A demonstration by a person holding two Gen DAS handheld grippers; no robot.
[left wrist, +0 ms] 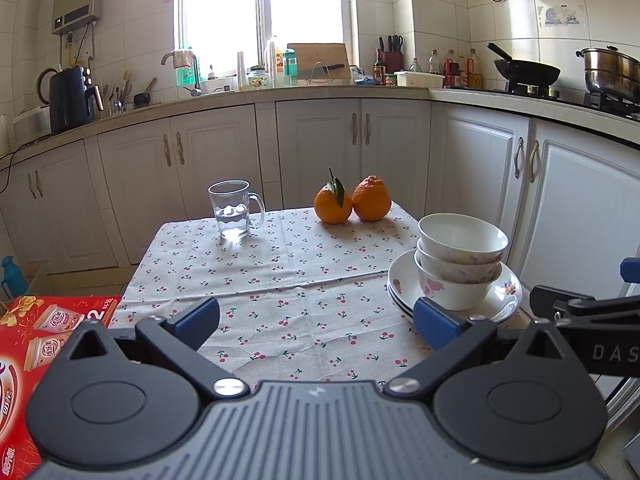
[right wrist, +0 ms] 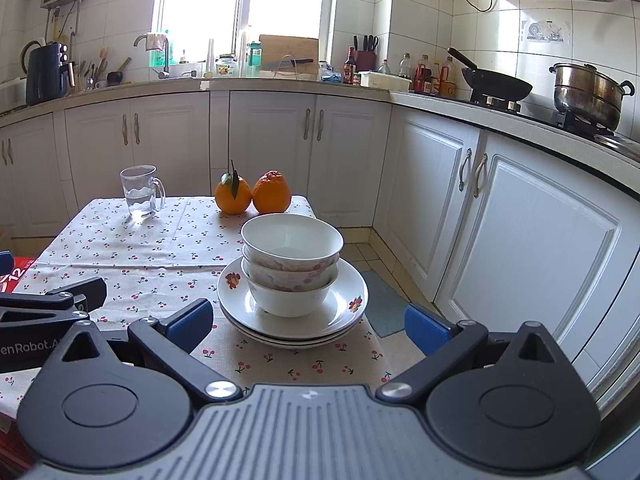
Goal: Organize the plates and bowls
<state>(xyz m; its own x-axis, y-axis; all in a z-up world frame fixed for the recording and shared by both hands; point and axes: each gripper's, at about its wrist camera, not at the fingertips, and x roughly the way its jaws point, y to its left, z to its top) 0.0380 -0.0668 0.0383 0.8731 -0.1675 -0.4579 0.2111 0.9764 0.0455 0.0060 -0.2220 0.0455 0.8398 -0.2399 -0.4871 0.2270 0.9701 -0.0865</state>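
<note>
Three white floral bowls (right wrist: 290, 268) sit nested inside one another on a stack of white floral plates (right wrist: 348, 308) at the right edge of the small table. In the left wrist view the bowls (left wrist: 460, 260) and plates (left wrist: 400, 284) stand at the right. My left gripper (left wrist: 316, 322) is open over the tablecloth, left of the stack, holding nothing. My right gripper (right wrist: 306, 324) is open just in front of the plates, its blue pads (right wrist: 190, 326) wide on either side and empty.
A glass mug (left wrist: 234, 210) with water and two oranges (left wrist: 352, 200) stand at the table's far side. A red box (left wrist: 44, 340) lies left of the cherry-print tablecloth (left wrist: 260, 264). White cabinets (right wrist: 500, 220) are close on the right. The counter holds a wok (right wrist: 496, 80) and a pot (right wrist: 588, 92).
</note>
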